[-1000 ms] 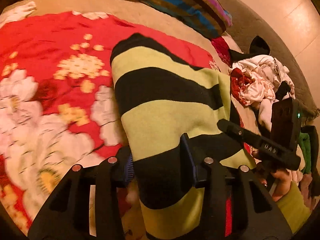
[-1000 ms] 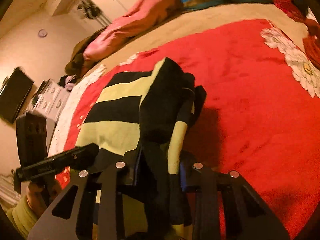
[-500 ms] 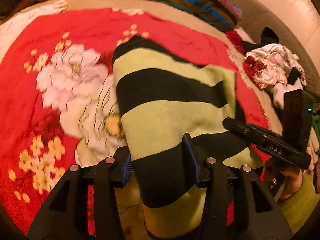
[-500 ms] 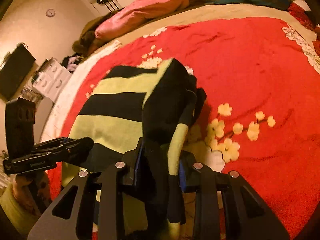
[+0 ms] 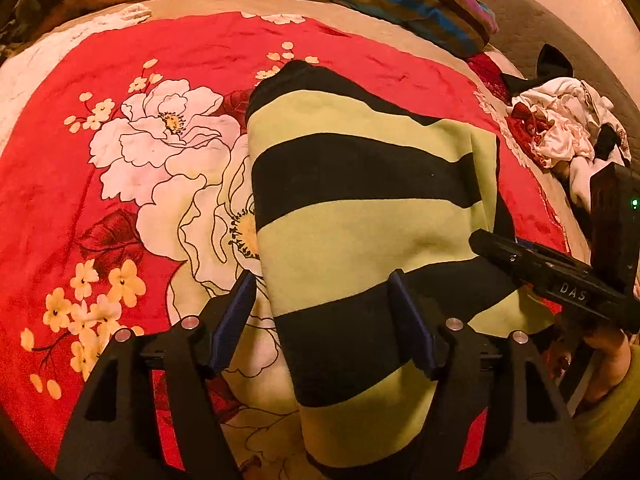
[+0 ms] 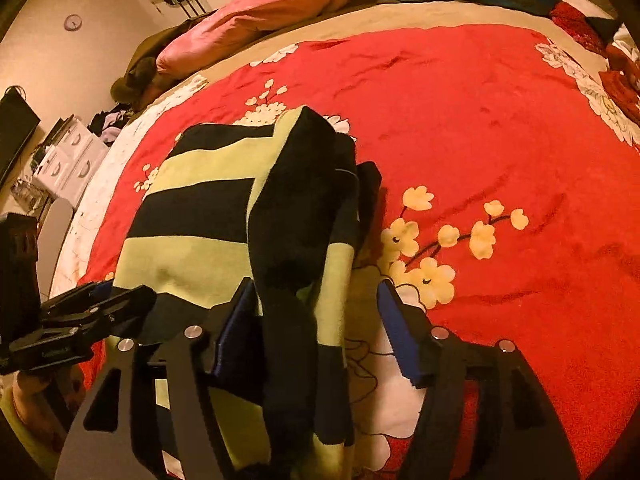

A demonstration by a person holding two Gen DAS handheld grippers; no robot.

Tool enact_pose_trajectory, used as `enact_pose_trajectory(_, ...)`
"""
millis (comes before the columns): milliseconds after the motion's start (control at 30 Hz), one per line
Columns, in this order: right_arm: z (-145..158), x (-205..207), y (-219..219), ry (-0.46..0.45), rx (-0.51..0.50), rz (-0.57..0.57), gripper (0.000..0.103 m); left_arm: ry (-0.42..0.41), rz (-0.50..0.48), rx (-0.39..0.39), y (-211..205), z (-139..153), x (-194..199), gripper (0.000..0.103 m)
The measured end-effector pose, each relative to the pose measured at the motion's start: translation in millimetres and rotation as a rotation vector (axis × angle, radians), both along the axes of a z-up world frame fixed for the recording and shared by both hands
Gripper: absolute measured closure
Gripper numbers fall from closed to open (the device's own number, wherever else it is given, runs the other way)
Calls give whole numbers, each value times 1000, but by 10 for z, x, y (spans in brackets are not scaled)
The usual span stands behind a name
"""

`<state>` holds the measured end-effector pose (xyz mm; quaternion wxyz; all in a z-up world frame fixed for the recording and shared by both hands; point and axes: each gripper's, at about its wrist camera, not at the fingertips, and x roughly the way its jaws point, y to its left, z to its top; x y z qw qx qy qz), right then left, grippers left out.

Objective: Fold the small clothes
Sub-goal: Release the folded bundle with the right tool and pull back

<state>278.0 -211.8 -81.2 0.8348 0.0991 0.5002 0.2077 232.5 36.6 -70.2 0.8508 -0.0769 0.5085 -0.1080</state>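
A yellow-green and black striped garment (image 5: 360, 184) lies flat on the red floral blanket (image 5: 100, 208). Its near end reaches under my left gripper (image 5: 322, 316), whose jaws stand wide open over the cloth. In the right wrist view the same garment (image 6: 192, 208) shows a folded-over black and green part (image 6: 308, 208) on its right side. That part runs down between the blue pads of my right gripper (image 6: 316, 328), which is open and not pinching it. A hand (image 5: 604, 352) holds the right tool at the garment's right edge.
A heap of white and red clothes (image 5: 560, 128) lies at the bed's right side. A striped pillow (image 5: 416, 4) and a pink duvet (image 6: 272, 16) sit at the head. White drawers (image 6: 68, 160) stand on the floor to the left.
Both grippers carried the garment across the blanket onto the white flower. The right gripper, shut on the folded part before, has opened. The left jaws have spread wider.
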Motion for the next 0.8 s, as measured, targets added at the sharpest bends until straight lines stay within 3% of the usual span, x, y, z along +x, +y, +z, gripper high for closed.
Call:
enact_pose_trajectory(233,129,-20,-35,-24,-1,-13,34,-13,3,20,-15,83,-41,42)
enact_pose_trajectory(300,257,-75,-80,-62,0,-29,24,-24,9,24,-12,145,-82,42)
enact_pose_trajectory(367,403,-146,-123,-101,6,-44,18,-47,12,30,-10,257,-158,38)
enact_pose_trajectory(533,844,-438,-199,-208,8,-64,6,-117,25,68,-20,596,-414,10)
enact_pose_trajectory(700,1163,-870,-227,-287,-13,-61,4,-178,64,138,-35,890,-869,9)
enact_pose_trajectory(800,1275,-1150,-211,-315,-34,-44,4,-189,72,137,-47,965,-1152,9)
